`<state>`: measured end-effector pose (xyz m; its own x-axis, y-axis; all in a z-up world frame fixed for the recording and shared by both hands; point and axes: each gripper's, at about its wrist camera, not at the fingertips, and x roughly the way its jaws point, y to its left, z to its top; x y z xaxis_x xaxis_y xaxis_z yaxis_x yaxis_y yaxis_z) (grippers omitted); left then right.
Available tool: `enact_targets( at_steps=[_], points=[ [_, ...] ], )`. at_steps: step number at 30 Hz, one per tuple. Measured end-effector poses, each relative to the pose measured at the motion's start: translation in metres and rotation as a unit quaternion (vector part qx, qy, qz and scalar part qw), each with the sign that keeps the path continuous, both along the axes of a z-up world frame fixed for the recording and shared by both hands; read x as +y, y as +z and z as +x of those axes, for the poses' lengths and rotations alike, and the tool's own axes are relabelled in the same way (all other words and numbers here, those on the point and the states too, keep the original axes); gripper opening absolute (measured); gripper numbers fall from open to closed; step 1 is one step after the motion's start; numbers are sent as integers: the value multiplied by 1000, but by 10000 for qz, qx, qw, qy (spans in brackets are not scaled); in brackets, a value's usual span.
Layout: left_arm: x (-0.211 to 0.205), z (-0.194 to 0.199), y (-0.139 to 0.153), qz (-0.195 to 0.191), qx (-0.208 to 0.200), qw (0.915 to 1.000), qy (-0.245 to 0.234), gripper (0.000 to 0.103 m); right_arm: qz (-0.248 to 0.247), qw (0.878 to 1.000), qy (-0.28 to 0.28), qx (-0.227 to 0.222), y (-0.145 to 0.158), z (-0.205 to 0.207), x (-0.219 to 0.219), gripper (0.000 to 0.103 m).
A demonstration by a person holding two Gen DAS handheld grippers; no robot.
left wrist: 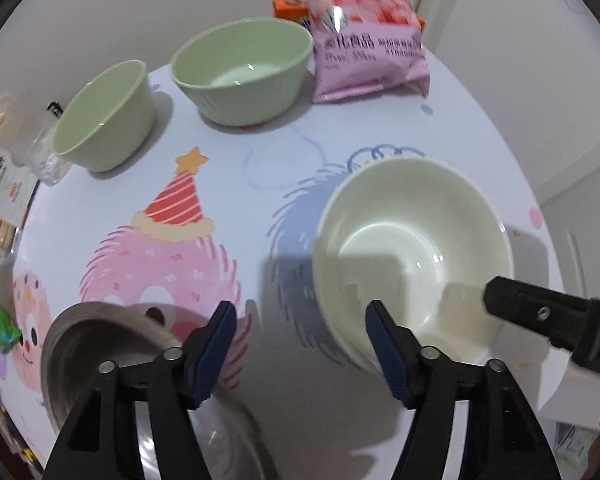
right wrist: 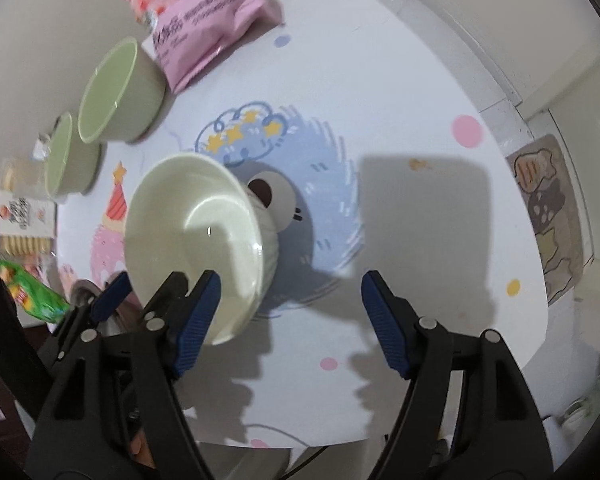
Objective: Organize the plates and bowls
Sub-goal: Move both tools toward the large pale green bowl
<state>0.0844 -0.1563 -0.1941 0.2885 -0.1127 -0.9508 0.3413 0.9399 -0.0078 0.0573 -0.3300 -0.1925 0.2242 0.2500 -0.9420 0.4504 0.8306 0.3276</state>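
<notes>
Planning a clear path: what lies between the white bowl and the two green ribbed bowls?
Only bare printed tablecloth lies between the white bowl and the two green ribbed bowls, shown in the left wrist view.

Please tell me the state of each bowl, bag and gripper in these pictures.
White bowl: upright, empty, not held.
Big green bowl: upright, empty.
Small green bowl: upright, empty.
Metal bowl: upright.
Pink bag: sealed, lying.
Left gripper: open.
Right gripper: open.

white bowl [right wrist: 198, 240] beside parted right gripper [right wrist: 292, 300]
</notes>
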Motion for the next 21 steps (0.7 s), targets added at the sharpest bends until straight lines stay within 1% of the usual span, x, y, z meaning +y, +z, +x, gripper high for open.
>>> enact_targets(
  at_steps=[3, 7, 10, 13, 17, 19, 21],
  points=[
    [11, -5, 16, -168, -177, 9996, 142, 75, -13, 9997, -149, -167, 11, -9, -10, 74],
    [20, -8, 42, -346, -255, 9987, 262, 76, 147, 9986, -345, -375, 27, -16, -19, 74],
    [19, -8, 58, -289, -269, 9989, 267, 76, 290, 9975, -396, -502, 40, -16, -20, 74],
    [19, -13, 74, -252, -405, 9986, 229, 76, 419, 9969, -361, -558, 49, -17, -19, 75],
    [25, -23, 93, -224, -545, 9976, 361, 77, 579, 9960, -250, -635, 61, -17, -14, 75],
    [29, -25, 98, -286, -544, 9971, 458, 77, 649, 9954, -169, -687, 68, -16, -10, 75],
    [31, -25, 100, -271, -544, 9967, 541, 77, 650, 9954, -105, -695, 73, -15, -7, 75]
  ],
)
